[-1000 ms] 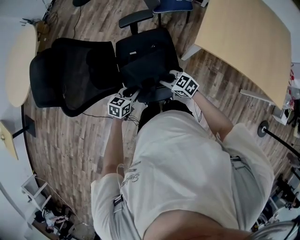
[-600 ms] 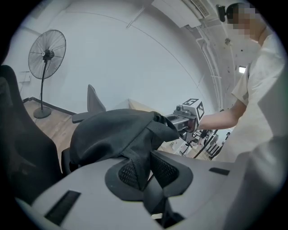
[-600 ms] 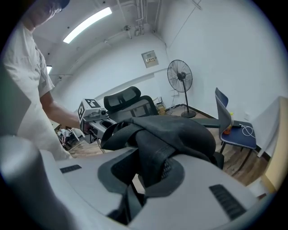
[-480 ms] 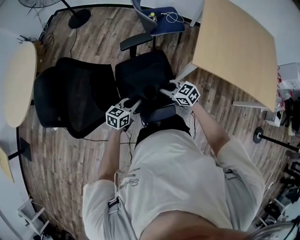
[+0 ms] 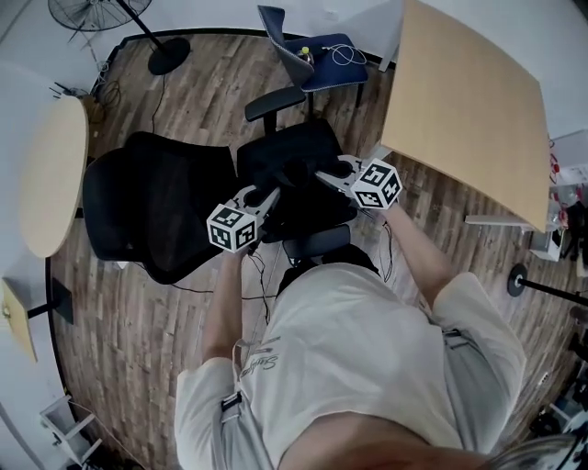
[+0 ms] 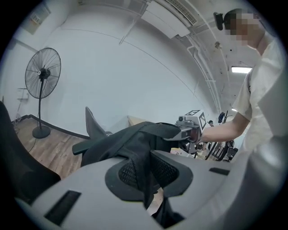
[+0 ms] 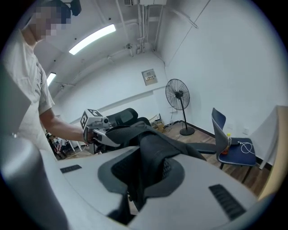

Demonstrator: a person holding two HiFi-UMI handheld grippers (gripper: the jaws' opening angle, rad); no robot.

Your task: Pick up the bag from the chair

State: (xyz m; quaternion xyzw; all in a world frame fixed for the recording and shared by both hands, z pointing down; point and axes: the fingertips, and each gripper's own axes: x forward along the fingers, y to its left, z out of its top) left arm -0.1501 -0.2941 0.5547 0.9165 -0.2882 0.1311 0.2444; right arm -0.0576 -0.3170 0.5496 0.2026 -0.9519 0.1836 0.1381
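A black bag [image 5: 292,176] hangs bunched between my two grippers above the seat of a black office chair [image 5: 310,145]. My left gripper [image 5: 265,198] is shut on the bag's left side, and black fabric [image 6: 143,173] runs down between its jaws. My right gripper [image 5: 325,174] is shut on the bag's right side, where a fold of fabric [image 7: 146,168] is pinched. Each gripper view shows the other gripper [image 6: 192,129] [image 7: 95,128] holding the far end. Whether the bag's underside touches the seat is hidden.
The chair's mesh backrest [image 5: 156,197] lies reclined to the left, with armrests [image 5: 317,244] [image 5: 274,103] near and far. A blue chair [image 5: 323,46] with a bottle stands behind. A wooden table [image 5: 469,101] is at right, a round table [image 5: 50,174] at left, a fan [image 5: 99,13] at far left.
Both grippers keep their hold on the bag and have moved slightly up and right in the head view. The bag sits more bunched between them.
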